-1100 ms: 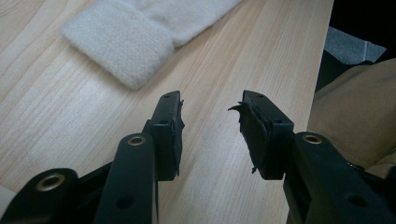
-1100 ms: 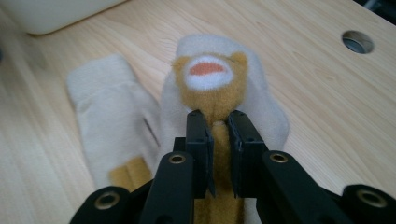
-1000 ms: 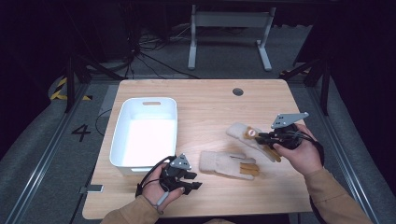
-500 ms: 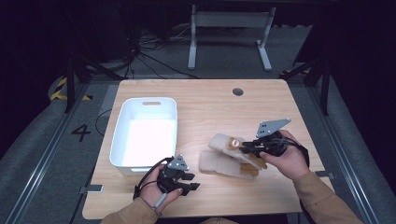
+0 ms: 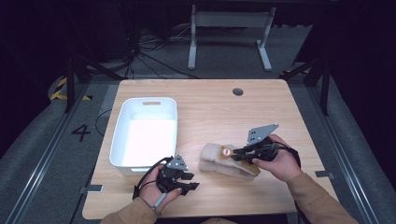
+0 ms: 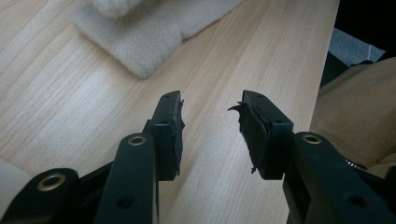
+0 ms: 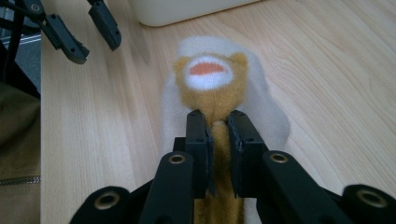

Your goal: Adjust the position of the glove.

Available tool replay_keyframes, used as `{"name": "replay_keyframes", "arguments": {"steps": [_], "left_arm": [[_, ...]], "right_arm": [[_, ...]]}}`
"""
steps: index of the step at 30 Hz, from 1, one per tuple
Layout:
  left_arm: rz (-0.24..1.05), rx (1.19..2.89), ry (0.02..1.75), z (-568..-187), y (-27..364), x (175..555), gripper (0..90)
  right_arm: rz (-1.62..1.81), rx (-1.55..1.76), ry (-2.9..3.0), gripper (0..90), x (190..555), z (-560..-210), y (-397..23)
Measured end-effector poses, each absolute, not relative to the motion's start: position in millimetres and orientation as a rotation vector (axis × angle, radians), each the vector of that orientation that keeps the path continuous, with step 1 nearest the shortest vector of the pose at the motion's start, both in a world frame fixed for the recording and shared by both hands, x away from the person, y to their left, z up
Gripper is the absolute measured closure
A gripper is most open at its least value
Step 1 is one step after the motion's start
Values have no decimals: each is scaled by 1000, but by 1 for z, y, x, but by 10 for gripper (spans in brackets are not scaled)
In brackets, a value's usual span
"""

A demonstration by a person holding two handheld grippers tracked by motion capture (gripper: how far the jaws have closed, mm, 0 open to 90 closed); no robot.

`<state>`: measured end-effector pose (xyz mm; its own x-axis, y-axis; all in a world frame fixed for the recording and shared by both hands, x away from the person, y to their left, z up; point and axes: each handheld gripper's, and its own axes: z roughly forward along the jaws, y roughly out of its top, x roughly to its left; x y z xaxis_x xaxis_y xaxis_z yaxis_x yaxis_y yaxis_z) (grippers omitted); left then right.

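Table [image 5: 299, 107] lit bright from overhead, surroundings near black. White bin [image 5: 144, 135] interior blown out. Gripper views soft up close.

Probably lab: floor rails [image 5: 44, 154], loose cables [image 5: 149, 51]

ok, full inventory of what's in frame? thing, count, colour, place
Sock: 1, tan-orange with a white and orange patch, clamped in the right gripper over the cream one.
Sock: 1, cream, flat on the table between the two grippers.
Bin: 1, white, left half of the table.
Table: 1, light wood, with a dark round hole near the far edge.
Desk frame: 1, grey, on the floor beyond the table.
Left gripper: 1, black, near edge beside the bin, jaws apart, nothing between.
Right gripper: 1, black, closed on the tan-orange sock.
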<state>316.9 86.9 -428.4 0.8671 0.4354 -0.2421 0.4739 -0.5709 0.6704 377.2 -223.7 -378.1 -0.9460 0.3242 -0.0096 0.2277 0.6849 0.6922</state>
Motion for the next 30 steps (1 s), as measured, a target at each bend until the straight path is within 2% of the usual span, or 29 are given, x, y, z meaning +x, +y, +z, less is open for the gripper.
{"name": "replay_keyframes", "arguments": {"steps": [18, 30], "left_arm": [[-62, 2263, 646, -430, 85, 319, 600], [-45, 2261, 648, -429, 80, 322, 595]], "right_arm": [[1061, 393, 2881, 786, 385, -408, -227], [1015, 400, 2881, 727, 382, -424, -228]]}}
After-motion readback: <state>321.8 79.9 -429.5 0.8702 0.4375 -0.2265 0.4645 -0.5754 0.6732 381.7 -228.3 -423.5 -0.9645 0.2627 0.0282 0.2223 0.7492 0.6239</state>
